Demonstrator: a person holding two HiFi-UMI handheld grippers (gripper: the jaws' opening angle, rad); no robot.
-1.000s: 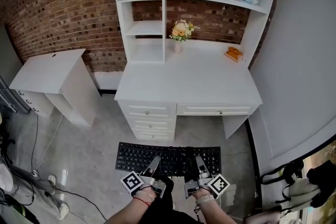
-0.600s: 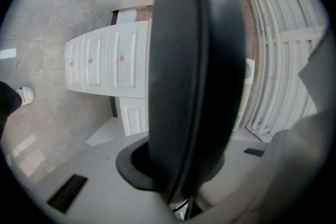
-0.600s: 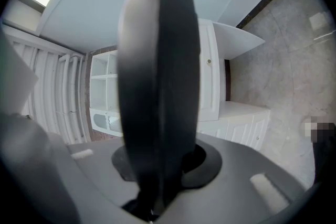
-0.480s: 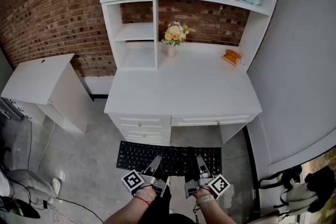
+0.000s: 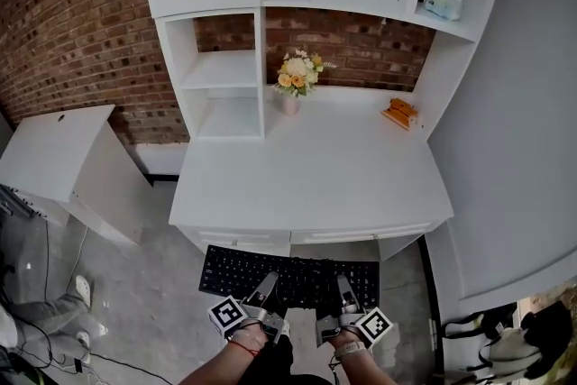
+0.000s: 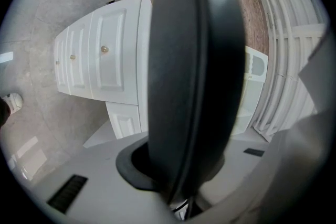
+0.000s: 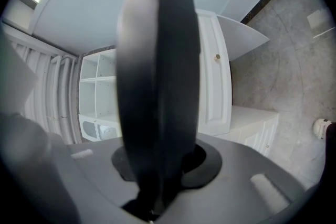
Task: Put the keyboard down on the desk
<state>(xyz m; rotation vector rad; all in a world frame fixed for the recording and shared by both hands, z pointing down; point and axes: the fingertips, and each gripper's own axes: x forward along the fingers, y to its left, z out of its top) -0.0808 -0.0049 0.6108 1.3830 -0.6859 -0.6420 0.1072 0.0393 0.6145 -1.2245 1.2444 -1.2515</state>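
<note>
Partly, the keyboard [image 5: 302, 270] in left claw [image 5: 268, 278] and right claw [image 5: 343, 282] hides the drawers [image 5: 239, 237].

Your blind spots
The keyboard [image 6: 194, 76] blurs dark across the middle of both gripper views; the orange thing [image 5: 400, 113], upper right in the head view, may be a toy.

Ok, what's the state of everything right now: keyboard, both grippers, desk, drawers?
keyboard: held flat in the air in front of the desk, not yet on it.
left gripper: jaws shut on the keyboard's near edge.
right gripper: jaws shut on the keyboard's near edge.
desk: top bare in the middle; flower vase upright at the back.
drawers: shut.
</note>
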